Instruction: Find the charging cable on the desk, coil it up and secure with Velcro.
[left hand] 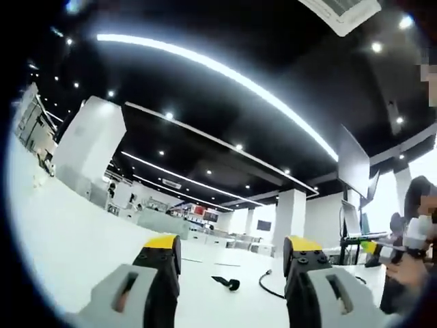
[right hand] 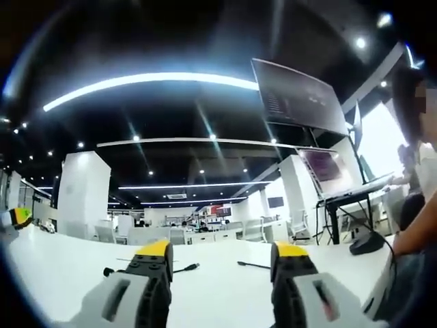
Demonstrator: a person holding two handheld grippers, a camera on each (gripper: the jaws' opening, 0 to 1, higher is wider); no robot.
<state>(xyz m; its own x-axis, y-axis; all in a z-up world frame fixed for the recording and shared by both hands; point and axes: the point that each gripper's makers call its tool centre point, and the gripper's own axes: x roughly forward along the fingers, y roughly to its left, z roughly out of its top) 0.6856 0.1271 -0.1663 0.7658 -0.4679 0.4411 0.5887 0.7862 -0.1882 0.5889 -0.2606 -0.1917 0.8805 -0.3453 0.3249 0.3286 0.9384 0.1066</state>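
Charging cable, a thin black cord, lies on the white desk just ahead of the left gripper, close to the inner side of its right-hand jaw; that jaw hides the cord's near run, so only a short curved length and one plug end can be seen. A small black Velcro strap rests flat on the desk between the two jaws, a little to the left of the cable and apart from it. The left gripper's grey jaws with yellow tips stand wide apart with nothing between them.

In the right gripper view, the right gripper is likewise spread, gripping nothing. Beyond its left jaw a thin black cord end shows, partly hidden by the jaw, and another thin dark line lies near the right jaw; whether these belong to one cable cannot be told. A yellow-and-green object sits at the far left edge, cut off. A black mouse lies to the right beside a person's arm.

The desk spreads broad and bare ahead of both tools. A dark monitor hangs above at the right, and a person stands at the right edge of the left gripper view, partly cut off.
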